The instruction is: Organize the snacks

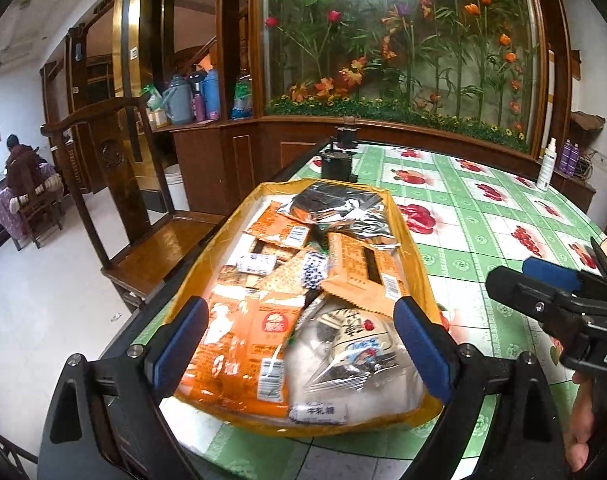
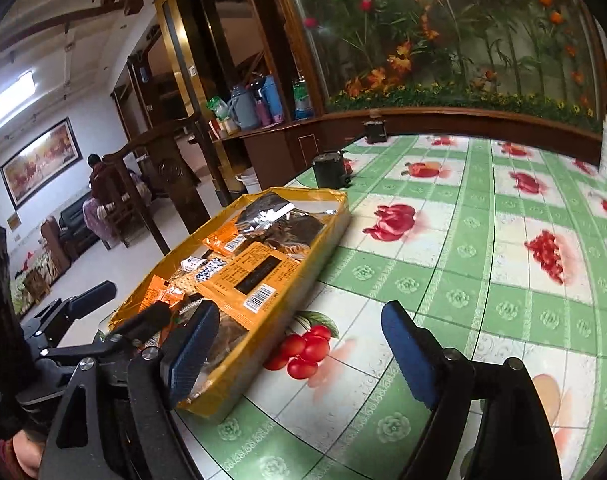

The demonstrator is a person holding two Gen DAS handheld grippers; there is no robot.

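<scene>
The left gripper (image 1: 301,344) stands wide open over the near end of the tray (image 1: 417,264), its blue pads (image 1: 423,344) either side of the heaped snacks (image 1: 303,280) and pressing on none of them. The right gripper (image 2: 299,350) is also wide open and empty, over bare tablecloth (image 2: 483,264) just right of the tray, with printed cherries between its fingers. The yellow tray lies at the table's left edge, filled with orange packets (image 1: 259,344), a white bag (image 1: 355,364) at the near end and silver and dark wrappers (image 1: 343,208) at the far end. Beyond it stand two dark pots (image 2: 329,168). A spray bottle (image 1: 546,166) stands far right. A wooden chair (image 1: 143,216) is left of the table.
</scene>
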